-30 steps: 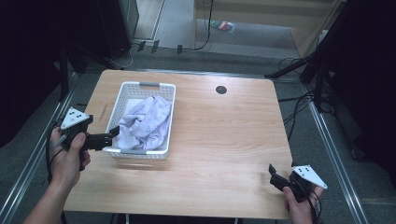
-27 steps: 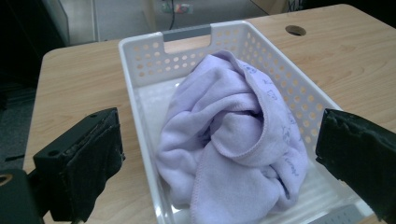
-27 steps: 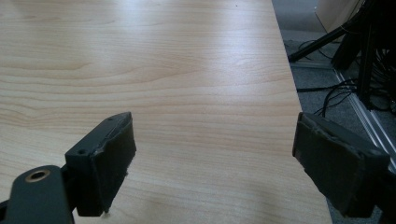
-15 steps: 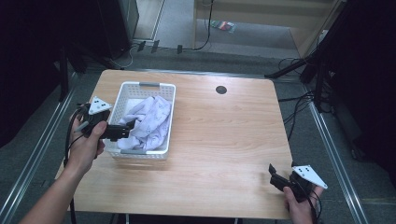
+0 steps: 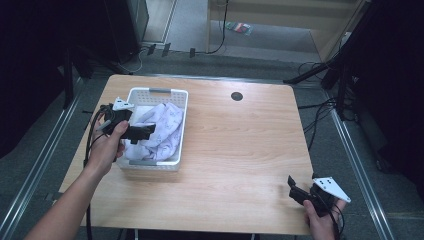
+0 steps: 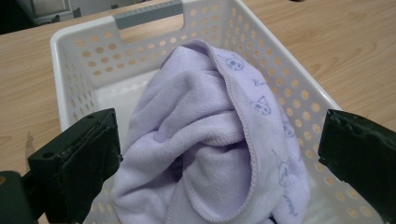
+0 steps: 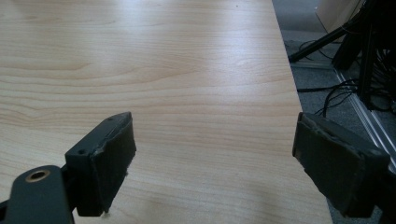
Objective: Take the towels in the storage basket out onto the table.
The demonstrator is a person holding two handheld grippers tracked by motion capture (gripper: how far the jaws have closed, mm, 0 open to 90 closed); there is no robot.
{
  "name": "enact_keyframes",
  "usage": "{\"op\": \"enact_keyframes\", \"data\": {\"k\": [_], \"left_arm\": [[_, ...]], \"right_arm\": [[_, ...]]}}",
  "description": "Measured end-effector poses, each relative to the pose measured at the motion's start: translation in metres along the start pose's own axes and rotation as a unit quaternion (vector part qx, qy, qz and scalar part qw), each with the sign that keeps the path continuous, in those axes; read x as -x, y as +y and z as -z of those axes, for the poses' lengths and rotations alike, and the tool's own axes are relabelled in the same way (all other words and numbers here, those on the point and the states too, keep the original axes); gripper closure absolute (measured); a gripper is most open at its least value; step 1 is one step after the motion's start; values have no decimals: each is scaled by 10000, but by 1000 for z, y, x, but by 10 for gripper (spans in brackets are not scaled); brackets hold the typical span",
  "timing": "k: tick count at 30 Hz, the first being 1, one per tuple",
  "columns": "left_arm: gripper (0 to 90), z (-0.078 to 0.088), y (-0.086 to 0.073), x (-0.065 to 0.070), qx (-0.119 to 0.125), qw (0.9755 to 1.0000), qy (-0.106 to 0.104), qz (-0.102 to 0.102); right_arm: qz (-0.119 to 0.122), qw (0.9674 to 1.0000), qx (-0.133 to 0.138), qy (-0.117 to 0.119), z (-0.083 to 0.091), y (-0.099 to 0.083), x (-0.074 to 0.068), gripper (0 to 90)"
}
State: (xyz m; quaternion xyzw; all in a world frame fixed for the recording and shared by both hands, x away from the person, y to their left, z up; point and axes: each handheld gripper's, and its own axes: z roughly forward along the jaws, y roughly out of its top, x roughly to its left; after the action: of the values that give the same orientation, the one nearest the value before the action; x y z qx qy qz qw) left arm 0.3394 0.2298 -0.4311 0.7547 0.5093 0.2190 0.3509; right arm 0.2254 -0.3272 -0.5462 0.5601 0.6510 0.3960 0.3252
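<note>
White perforated basket (image 5: 176, 131) with grey handle, at the left side of a wooden table (image 5: 240, 150). Contents: one crumpled lilac cloth (image 5: 160, 127) with small printed figures, heaped toward the basket's right wall. Left gripper (image 5: 145, 132) over the basket, jaws spread wide either side of the cloth, the cloth lying between and beyond them, nothing gripped. Right gripper (image 5: 295, 187) low over bare tabletop near the right front corner, jaws wide apart, empty, well apart from basket and cloth.
</note>
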Motion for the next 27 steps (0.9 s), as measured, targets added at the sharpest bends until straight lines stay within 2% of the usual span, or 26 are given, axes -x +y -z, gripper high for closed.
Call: {"op": "enact_keyframes", "data": {"k": [9, 11, 12, 14, 17, 19, 21, 22, 27], "left_arm": [[0, -25, 4, -3, -349, 9993, -57, 83], [0, -33, 4, -4, -501, 9985, -174, 144], [0, -33, 4, -4, -501, 9985, -174, 144], [0, -41, 6, -3, -636, 9970, -356, 244], [0, -46, 7, -2, -758, 9963, -342, 204], [0, -56, 7, -2, -942, 9949, -290, 228], [0, -58, 7, -2, -970, 9945, -294, 271], [0, -62, 7, -1, -1072, 9933, -331, 266], [0, -73, 6, -1, -1360, 9901, -264, 227]], "right_arm": [[-4, 10000, -4, 9, 0, 0, 0, 134], [-3, 10000, -6, 10, 0, 0, 0, 134], [-3, 10000, -6, 10, 0, 0, 0, 134], [-6, 10000, -12, 9, 0, 0, 0, 134], [-8, 10000, -12, 11, 0, 0, 0, 134], [-7, 10000, -11, 10, 0, 0, 0, 134], [-6, 10000, -10, 10, 0, 0, 0, 134], [-7, 10000, -10, 11, 0, 0, 0, 134], [-13, 10000, -17, 20, 0, 0, 0, 134]]}}
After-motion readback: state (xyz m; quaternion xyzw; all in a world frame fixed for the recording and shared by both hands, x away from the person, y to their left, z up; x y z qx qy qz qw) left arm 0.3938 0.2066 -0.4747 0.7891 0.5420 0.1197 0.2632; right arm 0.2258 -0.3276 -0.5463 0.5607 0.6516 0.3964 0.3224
